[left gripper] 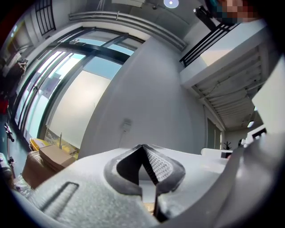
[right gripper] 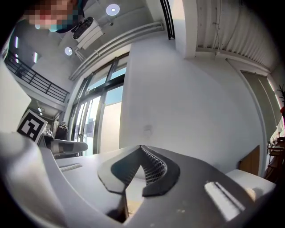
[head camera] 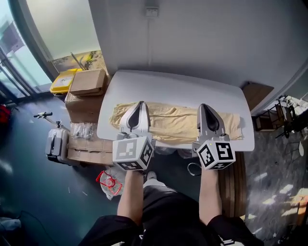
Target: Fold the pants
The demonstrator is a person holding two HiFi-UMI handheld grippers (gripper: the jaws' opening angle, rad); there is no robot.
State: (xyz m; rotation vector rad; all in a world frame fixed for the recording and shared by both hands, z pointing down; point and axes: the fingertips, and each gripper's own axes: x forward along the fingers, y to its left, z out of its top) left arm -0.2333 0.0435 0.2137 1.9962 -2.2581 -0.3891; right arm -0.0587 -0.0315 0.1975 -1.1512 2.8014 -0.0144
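Note:
Light tan pants (head camera: 178, 122) lie spread lengthwise across the white table (head camera: 173, 86), reaching almost from its left end to its right end. My left gripper (head camera: 141, 104) hovers over the left part of the pants, pointing level at the wall, jaws closed tip to tip with nothing between them. My right gripper (head camera: 205, 106) hovers over the right part in the same pose, also shut and empty. In the left gripper view the left gripper (left gripper: 142, 147) shows its pads meeting at the tip. The right gripper (right gripper: 141, 148) looks the same in its own view.
Cardboard boxes (head camera: 89, 81) and a yellow bin (head camera: 62, 80) stand left of the table, with a grey case (head camera: 57, 143) on the floor. A wooden piece (head camera: 257, 91) is at the table's right. A grey wall with a socket (head camera: 152, 11) rises behind the table.

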